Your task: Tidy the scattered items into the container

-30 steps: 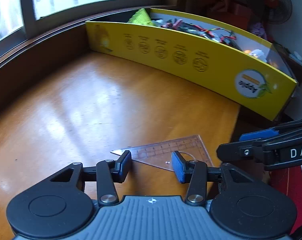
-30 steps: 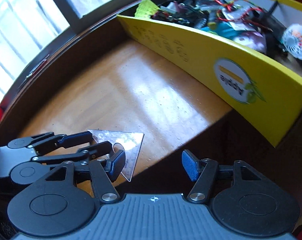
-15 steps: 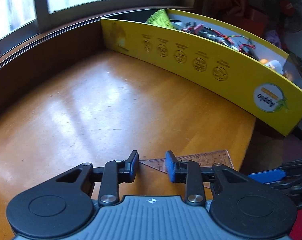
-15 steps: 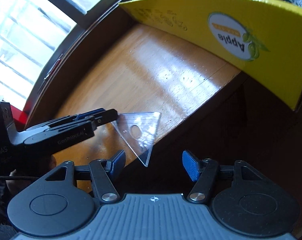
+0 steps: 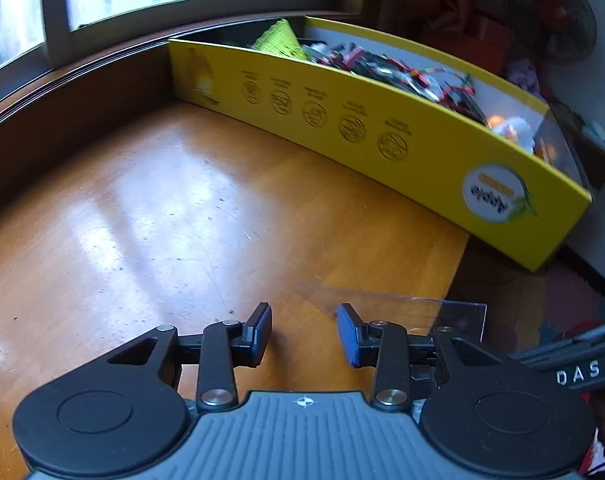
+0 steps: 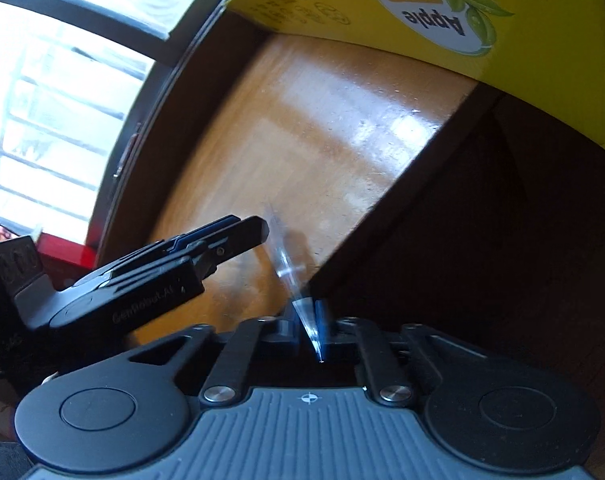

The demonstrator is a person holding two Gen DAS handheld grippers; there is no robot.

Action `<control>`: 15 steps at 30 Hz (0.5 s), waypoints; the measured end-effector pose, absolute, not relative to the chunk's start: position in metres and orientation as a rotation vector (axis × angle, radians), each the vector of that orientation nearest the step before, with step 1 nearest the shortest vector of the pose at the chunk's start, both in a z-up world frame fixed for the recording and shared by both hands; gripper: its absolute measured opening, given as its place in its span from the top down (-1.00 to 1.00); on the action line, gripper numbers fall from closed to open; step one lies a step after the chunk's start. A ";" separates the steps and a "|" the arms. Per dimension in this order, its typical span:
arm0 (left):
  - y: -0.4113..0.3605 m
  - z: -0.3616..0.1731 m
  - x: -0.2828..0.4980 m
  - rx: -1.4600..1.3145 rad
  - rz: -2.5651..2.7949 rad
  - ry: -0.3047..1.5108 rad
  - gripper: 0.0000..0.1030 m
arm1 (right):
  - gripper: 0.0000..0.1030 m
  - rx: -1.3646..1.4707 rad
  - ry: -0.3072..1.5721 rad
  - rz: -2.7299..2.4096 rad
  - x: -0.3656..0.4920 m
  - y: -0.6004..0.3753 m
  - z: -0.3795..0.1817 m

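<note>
Glossy orange-brown wooden tabletop (image 5: 150, 216) supports the clear plastic triangular set square (image 6: 288, 270) at its near edge. Right gripper (image 6: 309, 312) pinches its corner; left gripper (image 5: 304, 334) jaws are opening, nothing between them. Yellow cardboard box (image 5: 382, 136) stands beyond.

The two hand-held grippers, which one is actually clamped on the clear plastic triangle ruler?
The right hand-held gripper: its blue pads are shut on the clear plastic triangle ruler. The left hand-held gripper stands open, opening, gripping nothing.
</note>
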State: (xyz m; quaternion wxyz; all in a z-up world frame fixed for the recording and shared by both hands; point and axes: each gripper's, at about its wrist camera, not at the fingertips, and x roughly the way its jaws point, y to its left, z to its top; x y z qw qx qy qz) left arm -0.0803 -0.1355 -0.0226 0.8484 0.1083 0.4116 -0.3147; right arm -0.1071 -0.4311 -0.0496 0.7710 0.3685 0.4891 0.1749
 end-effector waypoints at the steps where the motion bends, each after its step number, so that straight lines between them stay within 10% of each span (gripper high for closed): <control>1: -0.133 -0.019 -0.078 0.221 -0.657 0.860 0.20 | 0.92 0.796 1.050 0.384 -0.108 -0.431 -0.047; 15: -0.093 0.017 -0.056 0.228 -0.542 0.789 -0.32 | 0.93 0.826 0.911 0.462 -0.088 -0.407 -0.019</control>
